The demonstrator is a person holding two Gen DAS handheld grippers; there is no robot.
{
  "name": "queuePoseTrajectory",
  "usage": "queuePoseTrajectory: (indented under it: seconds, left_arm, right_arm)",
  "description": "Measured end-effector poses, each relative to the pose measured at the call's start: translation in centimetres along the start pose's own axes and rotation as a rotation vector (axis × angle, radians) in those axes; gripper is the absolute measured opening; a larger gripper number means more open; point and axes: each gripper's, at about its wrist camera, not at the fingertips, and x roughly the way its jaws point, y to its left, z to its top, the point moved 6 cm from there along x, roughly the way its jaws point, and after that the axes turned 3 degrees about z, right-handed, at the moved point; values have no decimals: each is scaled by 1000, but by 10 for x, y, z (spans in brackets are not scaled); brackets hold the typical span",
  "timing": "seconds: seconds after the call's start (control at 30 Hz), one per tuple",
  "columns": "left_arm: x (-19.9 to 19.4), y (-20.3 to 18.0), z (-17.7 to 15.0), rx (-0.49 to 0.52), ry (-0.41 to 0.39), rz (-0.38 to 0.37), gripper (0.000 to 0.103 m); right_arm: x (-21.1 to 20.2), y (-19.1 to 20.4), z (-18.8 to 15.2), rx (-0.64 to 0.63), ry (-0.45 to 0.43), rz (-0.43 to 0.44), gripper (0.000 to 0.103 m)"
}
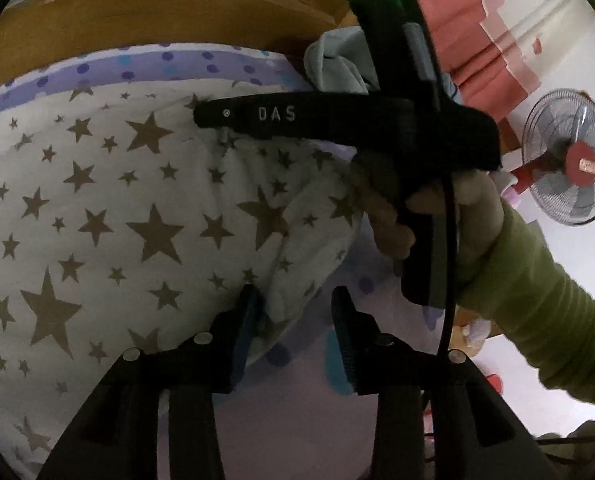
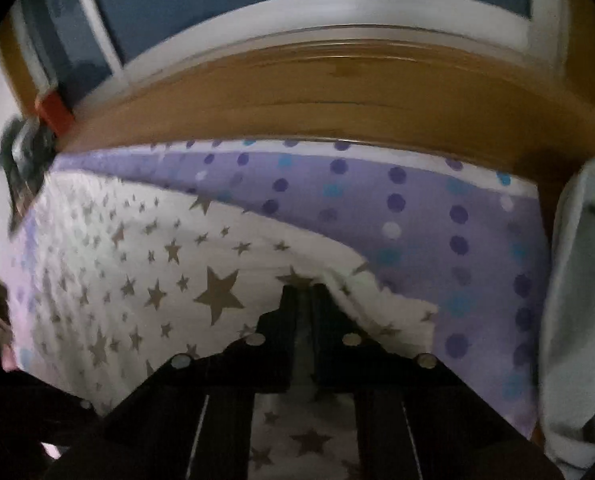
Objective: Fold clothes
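Pinching star-print cloth in closed right gripper – left gripper parted, cloth hem between, pads not pressing – over dotted sheet.

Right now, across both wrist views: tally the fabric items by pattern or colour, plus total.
Star-print white cloth: 1
Purple dotted bedsheet: 1
Pale grey-green garment, bunched at the sheet's edge: 1
Total: 3

The right gripper is shut on the star-print white cloth; the left gripper is open at its edge.
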Motion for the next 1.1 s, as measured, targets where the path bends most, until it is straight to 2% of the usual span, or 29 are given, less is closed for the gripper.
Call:
queuePoseTrajectory:
  seconds: [0.17, 0.27, 0.33, 0.4, 0.43, 0.57, 0.73, 0.9, 1.1]
  left_arm:
    - [-16, -8, -11, 50, -9, 111, 39]
    - [-38, 1, -21, 14, -24, 172, 39]
    - [-54, 13, -29, -37, -31, 200, 39]
    - [-76, 32, -43, -102, -51, 228, 39]
    - [-86, 43, -49, -137, -63, 242, 39]
    - [-121, 84, -71, -264, -92, 314, 39]
    - [-161, 128, -105, -385, -149, 368, 39]
    - [-201, 166, -139, -432, -175, 382, 39]
    - [-268, 210, -184, -416, -209, 430, 39]
  right_arm:
    - [-5, -6, -3, 52, -20, 35, 4]
    - [-10, -7, -6, 74, -26, 30, 17]
    - [-17, -6, -10, 75, -27, 13, 39]
    - [-25, -1, -13, 75, -52, -23, 52]
    - [-30, 4, -14, 73, -68, -43, 55]
    - [-50, 30, -23, 60, -114, -99, 55]
    - [-49, 81, -39, 67, -124, -101, 56]
    - [-35, 149, -57, 65, -91, -82, 56]
    - [-14, 252, -72, 66, -83, -43, 56]
